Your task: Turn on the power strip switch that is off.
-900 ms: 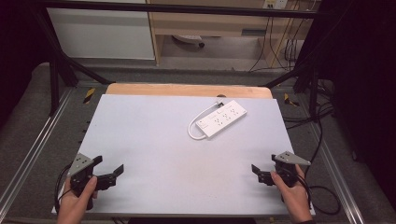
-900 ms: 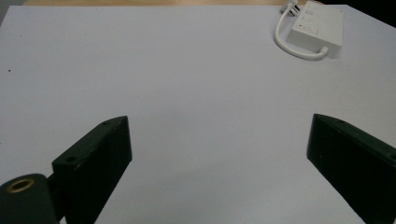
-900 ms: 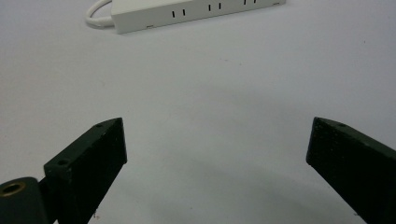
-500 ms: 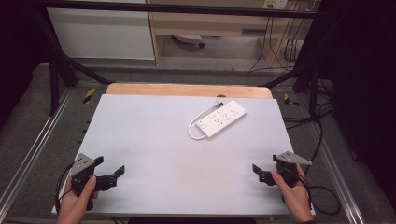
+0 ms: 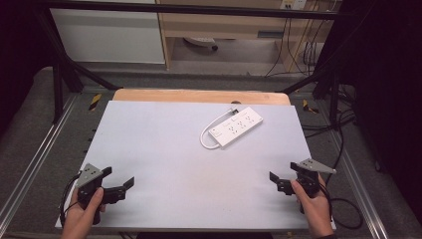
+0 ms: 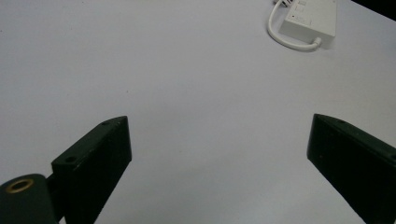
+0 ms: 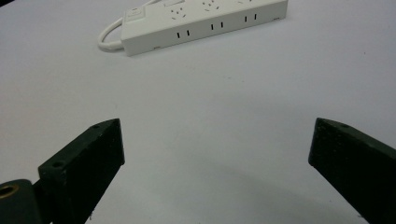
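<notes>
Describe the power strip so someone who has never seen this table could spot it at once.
Start from the white table with the wooden edge along its far side. Toward the far right of the top, well ahead of the right gripper, lies the power strip, set at a slant. It is a long white bar with rows of sockets and a short white cord looped at its near end, and nothing lies beside it.

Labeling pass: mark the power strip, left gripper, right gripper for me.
power strip (image 5: 237,126), high view, middle of its white top face.
left gripper (image 5: 130,183), high view, midway between the tips of its open jaws.
right gripper (image 5: 271,177), high view, midway between the tips of its open jaws.
</notes>
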